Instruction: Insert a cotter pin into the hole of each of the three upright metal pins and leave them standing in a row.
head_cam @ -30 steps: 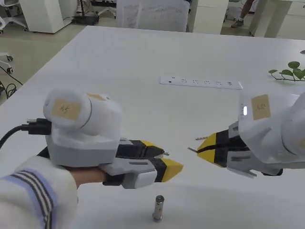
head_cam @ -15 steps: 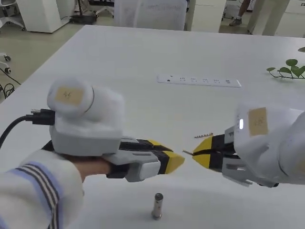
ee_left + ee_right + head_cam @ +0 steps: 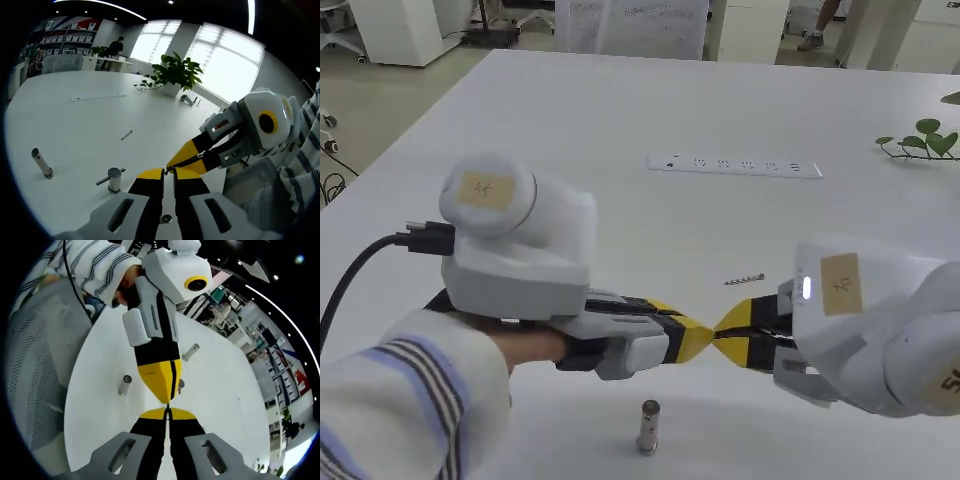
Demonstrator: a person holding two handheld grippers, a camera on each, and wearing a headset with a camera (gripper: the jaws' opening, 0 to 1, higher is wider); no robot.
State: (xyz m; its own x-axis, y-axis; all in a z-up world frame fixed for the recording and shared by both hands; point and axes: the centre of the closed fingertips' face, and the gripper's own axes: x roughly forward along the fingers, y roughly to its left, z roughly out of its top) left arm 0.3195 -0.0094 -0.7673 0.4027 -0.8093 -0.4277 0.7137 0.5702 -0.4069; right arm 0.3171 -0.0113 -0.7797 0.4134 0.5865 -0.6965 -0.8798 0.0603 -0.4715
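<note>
White tabletop (image 3: 620,120) lay below. We held the left gripper (image 3: 698,338) and right gripper (image 3: 728,335) with jaws pressed together, tip to tip just behind the metal pin (image 3: 649,427) — a cotter pin (image 3: 744,281) farther beyond it.

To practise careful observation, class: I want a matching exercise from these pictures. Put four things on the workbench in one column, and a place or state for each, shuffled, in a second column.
Things:
1. power strip
2. plant
3. small loose pin
4. nearest metal pin

Descriptions:
A. stands upright, near the head view's bottom edge
B. green leaves, at the right side of the table
C. white and long, lying flat far across the table
D. thin, lying flat around the table's middle

Pairs: 1-C, 2-B, 3-D, 4-A
</note>
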